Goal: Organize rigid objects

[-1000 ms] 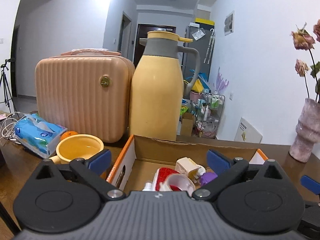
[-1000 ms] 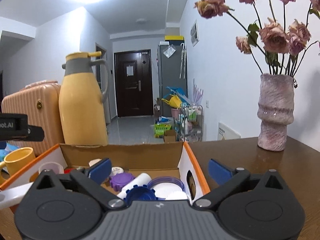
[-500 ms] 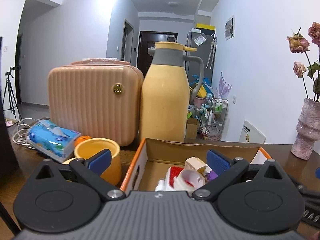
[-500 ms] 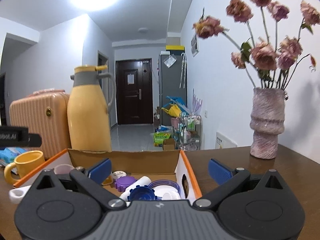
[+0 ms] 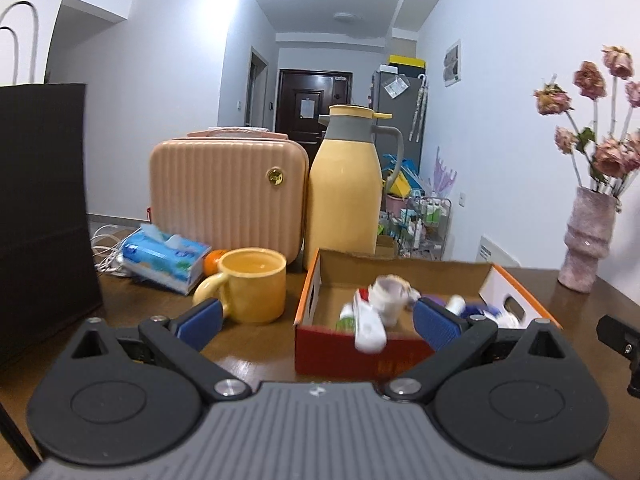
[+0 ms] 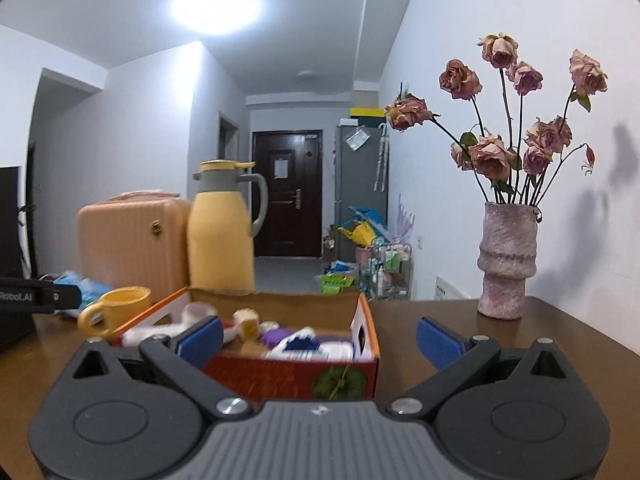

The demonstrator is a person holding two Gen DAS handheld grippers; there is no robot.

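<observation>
A cardboard box [image 5: 404,270] with an orange rim and red front stands on the brown table. It holds several small rigid items, among them a white cup [image 5: 386,298], a white and red bottle [image 5: 366,326] and purple and blue lids [image 6: 298,340]. The box also shows in the right wrist view [image 6: 296,372]. My left gripper [image 5: 316,320] is open and empty, in front of the box's near wall. My right gripper [image 6: 318,338] is open and empty, before the box's right front corner.
A yellow mug [image 5: 252,284] stands left of the box, with a tissue pack [image 5: 166,256] and an orange behind it. A pink case [image 5: 226,196] and a yellow thermos [image 5: 346,192] stand behind. A black bag [image 5: 40,208] is at far left. A vase of roses [image 6: 506,258] stands right.
Both grippers have pulled back from above the box; the box now lies farther ahead and its front wall shows. Both stay open and empty.
</observation>
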